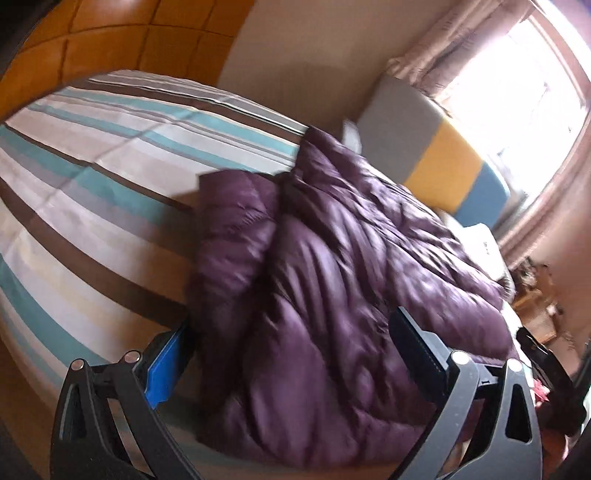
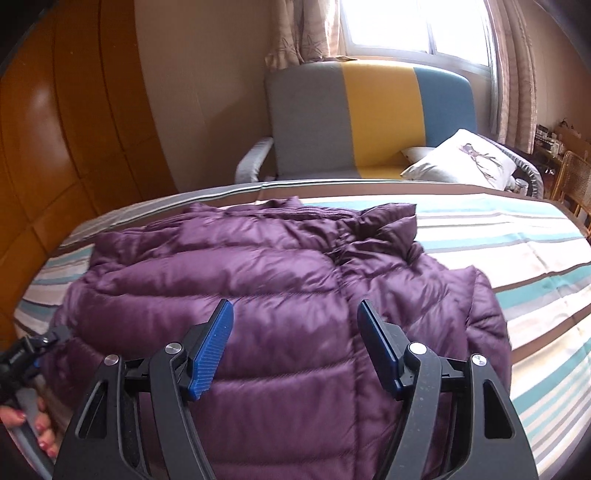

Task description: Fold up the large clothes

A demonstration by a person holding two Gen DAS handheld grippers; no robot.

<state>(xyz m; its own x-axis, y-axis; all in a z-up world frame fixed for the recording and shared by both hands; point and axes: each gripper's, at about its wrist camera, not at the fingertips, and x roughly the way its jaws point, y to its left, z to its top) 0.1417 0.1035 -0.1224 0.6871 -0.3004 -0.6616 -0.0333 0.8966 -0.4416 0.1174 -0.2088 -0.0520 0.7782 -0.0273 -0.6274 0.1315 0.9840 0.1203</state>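
A purple quilted down jacket (image 2: 277, 266) lies spread on the striped bed (image 2: 535, 258), its collar toward the far side and one sleeve folded over on the right. My right gripper (image 2: 295, 304) hangs open above the jacket's near part, with nothing between its blue pads (image 2: 216, 343). The left wrist view is tilted and blurred. There the jacket (image 1: 332, 258) fills the middle, and my left gripper (image 1: 291, 332) stands wide open over its near edge, gripping nothing. In the right wrist view a hand (image 2: 40, 432) holds the left tool at the jacket's lower left corner.
Beyond the bed stands a sofa chair (image 2: 369, 110) with grey, yellow and blue panels and a white pillow (image 2: 461, 158) on it. A wooden wardrobe (image 2: 74, 129) fills the left side. A curtained window (image 2: 406, 26) and a wicker chair (image 2: 576, 177) are at the back right.
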